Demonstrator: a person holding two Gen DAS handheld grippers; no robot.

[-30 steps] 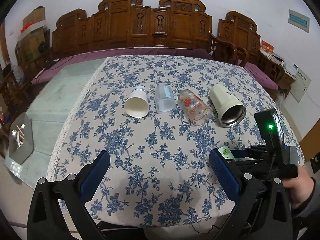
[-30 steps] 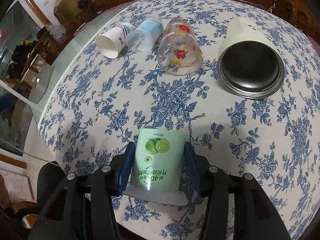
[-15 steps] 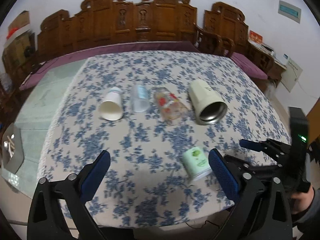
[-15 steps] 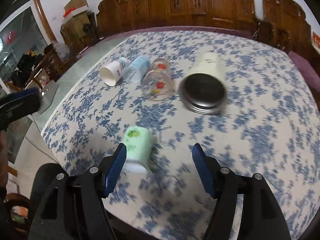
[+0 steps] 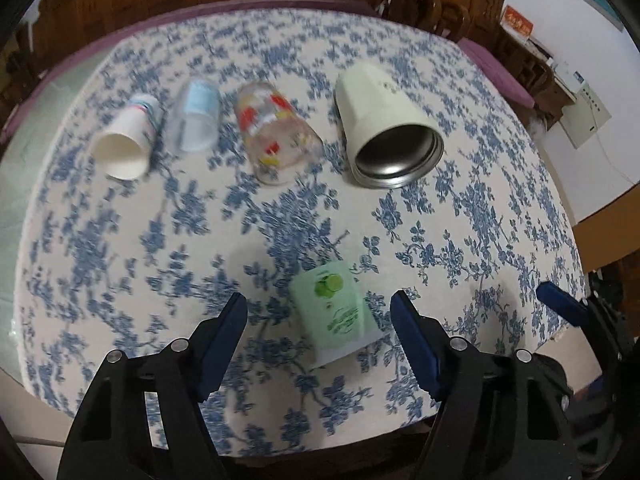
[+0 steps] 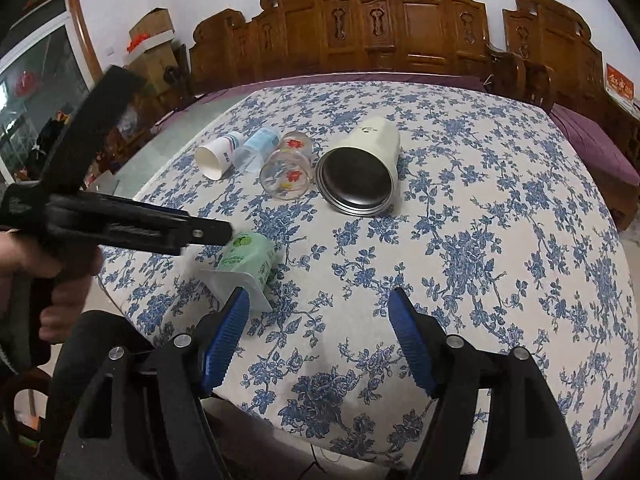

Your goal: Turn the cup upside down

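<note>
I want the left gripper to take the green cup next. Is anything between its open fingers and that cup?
Nothing visible is. In the left wrist view the green cup stands rim-down on the tablecloth just ahead of the open left gripper. The right gripper, also open, sits off to the cup's side.

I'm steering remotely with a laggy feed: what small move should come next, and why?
Probably ease the left hand-held gripper forward around the green cup. The cup stands rim-down near the table edge, between open jaws not touching it. The right hand-held gripper is open, off to its side.
</note>
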